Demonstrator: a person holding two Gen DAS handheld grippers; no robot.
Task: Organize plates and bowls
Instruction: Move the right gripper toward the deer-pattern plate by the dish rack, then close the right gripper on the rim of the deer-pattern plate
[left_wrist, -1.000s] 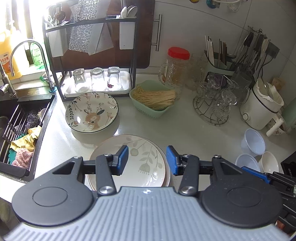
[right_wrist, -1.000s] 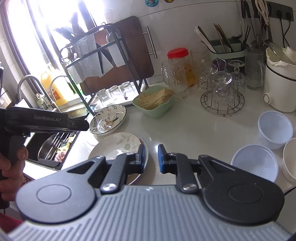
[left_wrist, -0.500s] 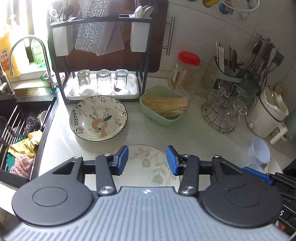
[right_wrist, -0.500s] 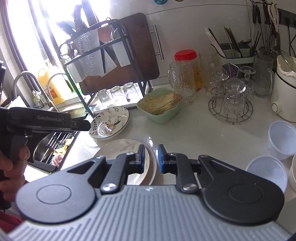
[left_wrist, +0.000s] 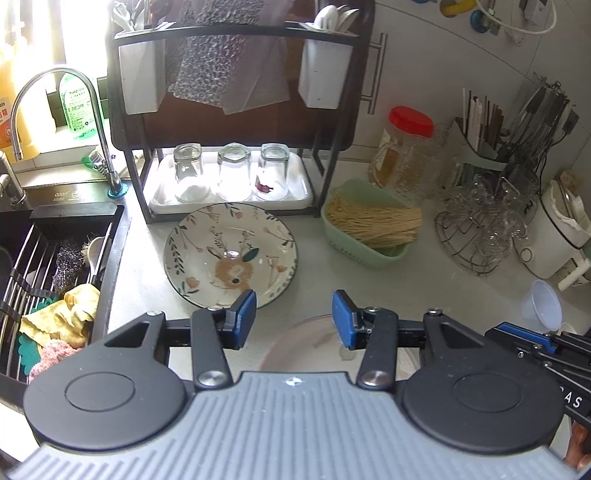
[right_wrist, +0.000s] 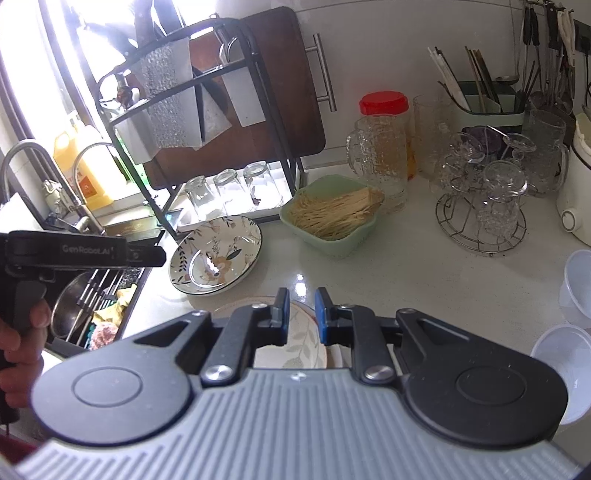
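Cluttered kitchen counter (left_wrist: 436, 291): deer plate (left_wrist: 231, 254) beyond left gripper (left_wrist: 293, 319) fingers, wide apart, empty; leaf plate (right_wrist: 299, 341) beneath right gripper (right_wrist: 301, 315), narrowly parted, empty. Nothing stacked yet.

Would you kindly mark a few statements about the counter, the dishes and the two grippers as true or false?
1. The left gripper stands open and holds nothing. True.
2. The deer-patterned bowl sits in front of the black rack. True.
3. The three glasses on the rack's white tray stand mouth up. False: they are upside down.
4. The green basket holds dry noodles. True.
5. The right gripper is clamped on the leaf-patterned plate. False: its jaws stand apart above the plate, gripping nothing.
6. The red-lidded jar stands in the sink. False: it is on the counter by the wall.
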